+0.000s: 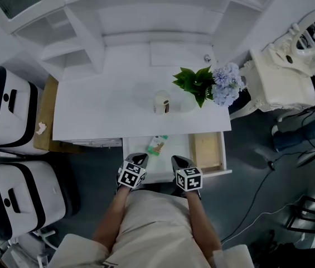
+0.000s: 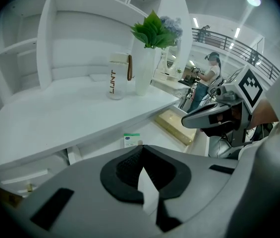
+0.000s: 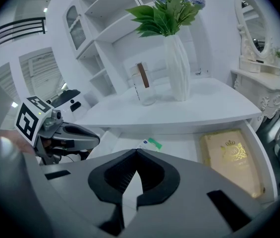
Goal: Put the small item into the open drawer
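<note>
Open white drawer [image 1: 175,148]; left gripper [image 1: 139,157] and right gripper [image 1: 179,159] both closed, empty.

White desk [image 1: 90,116], bottle [image 1: 161,102] and flower vase [image 1: 210,85] on top, small packet [image 1: 157,144] in open drawer [image 1: 175,148]

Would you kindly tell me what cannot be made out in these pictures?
- Small packet: print too small in the head view; left claw covers its lower edge in the left gripper view.
- Beige box: crest lettering too small, right gripper view.
- Background person: too small for detail, left gripper view.
</note>
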### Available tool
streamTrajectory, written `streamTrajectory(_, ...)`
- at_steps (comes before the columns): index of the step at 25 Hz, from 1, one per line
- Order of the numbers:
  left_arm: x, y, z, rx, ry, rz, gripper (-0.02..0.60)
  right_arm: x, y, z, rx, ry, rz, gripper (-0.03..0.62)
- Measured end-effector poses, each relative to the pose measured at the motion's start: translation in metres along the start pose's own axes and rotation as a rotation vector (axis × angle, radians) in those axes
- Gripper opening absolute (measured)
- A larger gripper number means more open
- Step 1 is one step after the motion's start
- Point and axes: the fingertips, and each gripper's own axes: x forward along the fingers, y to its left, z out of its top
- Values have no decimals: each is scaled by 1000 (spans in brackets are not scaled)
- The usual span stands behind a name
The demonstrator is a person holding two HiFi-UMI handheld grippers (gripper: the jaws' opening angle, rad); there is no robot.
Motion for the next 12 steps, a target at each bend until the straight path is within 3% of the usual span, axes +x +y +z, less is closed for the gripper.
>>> streamTrajectory(12, -1, -1, -2, -39, 1, 0, 15, -3, 0, -4, -9, 8, -2, 25)
